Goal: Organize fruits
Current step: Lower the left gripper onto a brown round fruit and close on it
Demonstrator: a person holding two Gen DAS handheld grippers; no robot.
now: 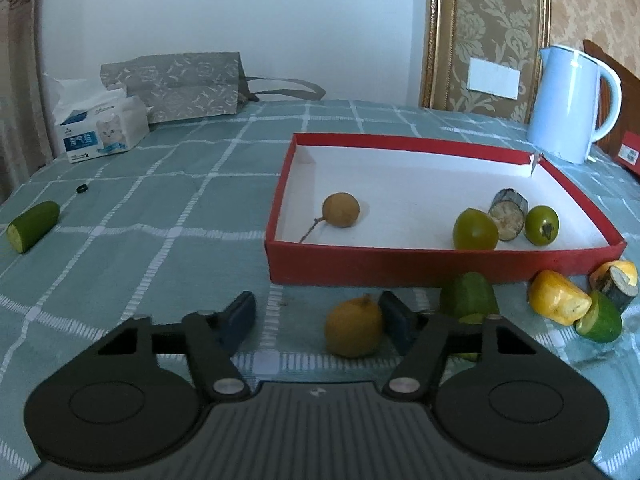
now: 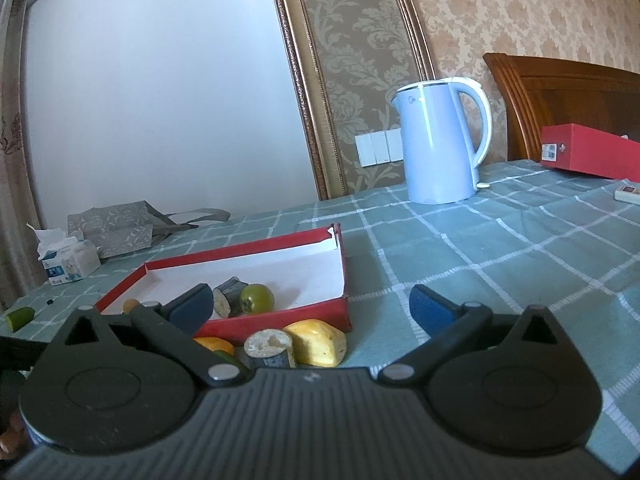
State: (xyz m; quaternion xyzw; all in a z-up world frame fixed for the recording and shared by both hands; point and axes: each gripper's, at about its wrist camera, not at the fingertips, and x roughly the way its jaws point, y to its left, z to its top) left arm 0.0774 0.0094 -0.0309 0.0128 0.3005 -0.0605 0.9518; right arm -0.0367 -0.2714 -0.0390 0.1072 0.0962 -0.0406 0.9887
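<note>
You are working over the desk [image 1: 168, 184], its green checked cloth filling the lower half of both views. The red box [image 1: 440, 264] is sitting right of centre in the left wrist view, holding a brown round fruit [image 1: 341, 210] at its left and, at its lower right, two green fruits [image 1: 475, 230] touching a dark-skinned cut piece [image 1: 508, 214].

Your left claw [image 1: 318, 318] is standing half open around the orange fruit [image 1: 353, 332] at bottom centre — the right-hand finger [image 1: 394, 320] looks to be touching it, the left-hand one is clearly apart, so nothing is gripped yet. Centre the fruit between the pads before you squeeze; a round thing pushed from one side will likely roll. Then lift it clear of the box's near wall.

Your right claw [image 2: 316, 306] is hovering wide and empty — a yellow piece [image 2: 320, 342] and another cut piece [image 2: 268, 346] are lying below it, outside the box. A cucumber end [image 1: 34, 226] is lying at far left.
</note>
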